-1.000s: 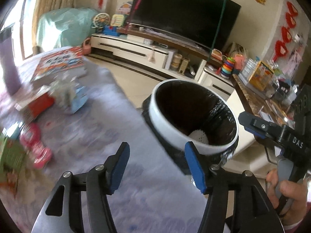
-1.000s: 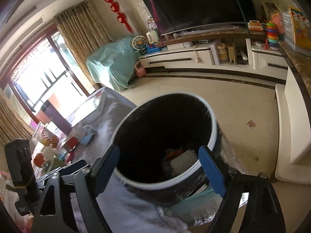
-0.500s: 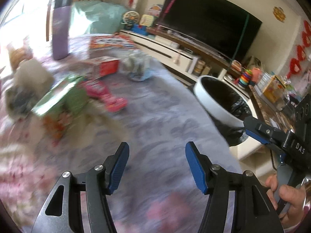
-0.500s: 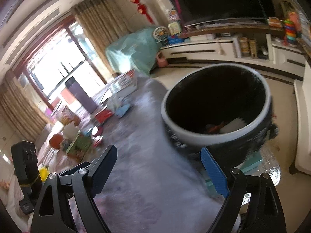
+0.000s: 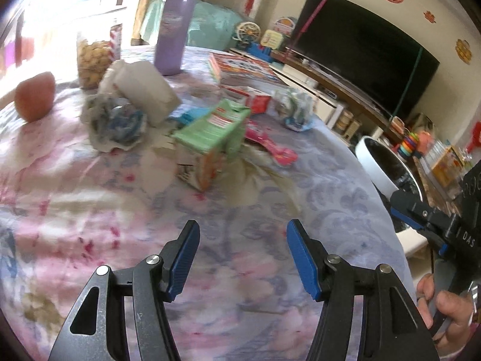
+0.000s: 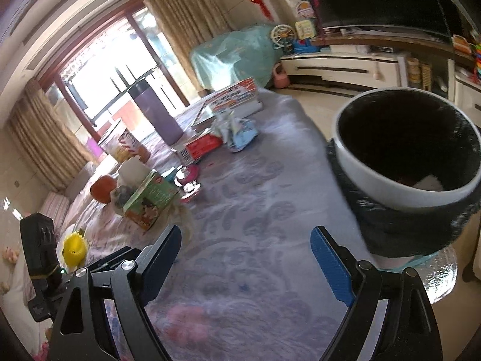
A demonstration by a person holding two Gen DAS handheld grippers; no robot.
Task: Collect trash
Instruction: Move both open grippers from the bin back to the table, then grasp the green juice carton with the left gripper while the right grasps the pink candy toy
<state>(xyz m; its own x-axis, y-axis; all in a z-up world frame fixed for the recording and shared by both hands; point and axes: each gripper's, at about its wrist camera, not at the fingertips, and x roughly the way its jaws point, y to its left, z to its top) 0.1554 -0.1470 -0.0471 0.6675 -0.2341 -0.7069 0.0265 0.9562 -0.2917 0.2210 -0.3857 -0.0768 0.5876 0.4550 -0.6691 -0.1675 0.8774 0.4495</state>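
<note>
The left gripper point(image 5: 242, 242) has swung from the bin point(image 6: 405, 162) toward the green carton point(image 5: 215, 132); both grippers' jaws gape empty, the right gripper point(image 6: 245, 248) too.

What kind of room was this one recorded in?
Most likely a home living room: a large television on a long low cabinet, curtains by a glass door, and a cloth-covered table strewn with packaging.
</note>
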